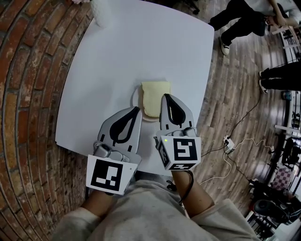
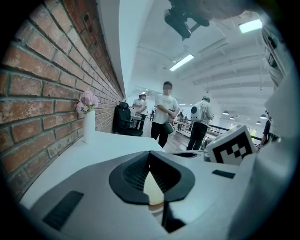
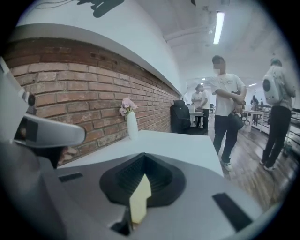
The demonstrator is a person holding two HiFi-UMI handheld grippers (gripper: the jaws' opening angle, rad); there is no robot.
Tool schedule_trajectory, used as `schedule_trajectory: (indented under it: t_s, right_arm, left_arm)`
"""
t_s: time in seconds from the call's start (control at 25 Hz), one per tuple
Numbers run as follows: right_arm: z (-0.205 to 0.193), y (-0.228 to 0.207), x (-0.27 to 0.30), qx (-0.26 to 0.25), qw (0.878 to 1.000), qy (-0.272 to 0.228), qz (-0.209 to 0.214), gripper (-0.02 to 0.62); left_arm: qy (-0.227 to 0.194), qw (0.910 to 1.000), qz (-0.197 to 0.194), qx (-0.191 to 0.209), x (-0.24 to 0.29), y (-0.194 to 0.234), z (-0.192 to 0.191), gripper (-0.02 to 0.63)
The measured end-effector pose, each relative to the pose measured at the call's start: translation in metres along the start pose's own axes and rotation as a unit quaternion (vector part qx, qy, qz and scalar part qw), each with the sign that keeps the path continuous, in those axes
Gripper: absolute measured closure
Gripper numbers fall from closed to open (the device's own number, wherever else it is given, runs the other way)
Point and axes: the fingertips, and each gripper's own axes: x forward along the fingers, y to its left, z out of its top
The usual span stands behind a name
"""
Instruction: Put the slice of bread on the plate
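Note:
A pale yellow slice of bread (image 1: 154,96) is over a small white plate (image 1: 134,100) near the front of the white table (image 1: 117,56). My right gripper (image 1: 166,96) is shut on the slice's near right edge. In the right gripper view the slice (image 3: 139,204) shows edge-on between the pads of that gripper (image 3: 143,173). My left gripper (image 1: 138,109) is just left of the plate, its tips together and nothing in them. In the left gripper view its jaws (image 2: 150,154) meet, and the bread (image 2: 152,187) shows beyond them.
A white vase with pink flowers (image 1: 100,12) stands at the table's far edge, by the brick wall (image 1: 28,94). People (image 1: 240,21) stand on the wooden floor at the right, and a cable and socket strip (image 1: 230,143) lie there.

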Motion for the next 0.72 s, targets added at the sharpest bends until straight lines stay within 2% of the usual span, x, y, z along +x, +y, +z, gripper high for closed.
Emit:
schedule_trajectory:
  t_s: [0.32,0.72]
  right_arm:
    - [0.043,0.016,-0.038,0.000,0.999,-0.053,0.011,0.589]
    - [0.056,0.041,-0.080,-0.045,0.995,-0.084,0.034,0.589]
  left_arm:
    - [-0.005,1.0000,-0.006,0.006,-0.006,-0.009,0.003,0.597]
    - [-0.017,0.9997,-0.013,0.013,-0.021,-0.024,0.010,0.597]
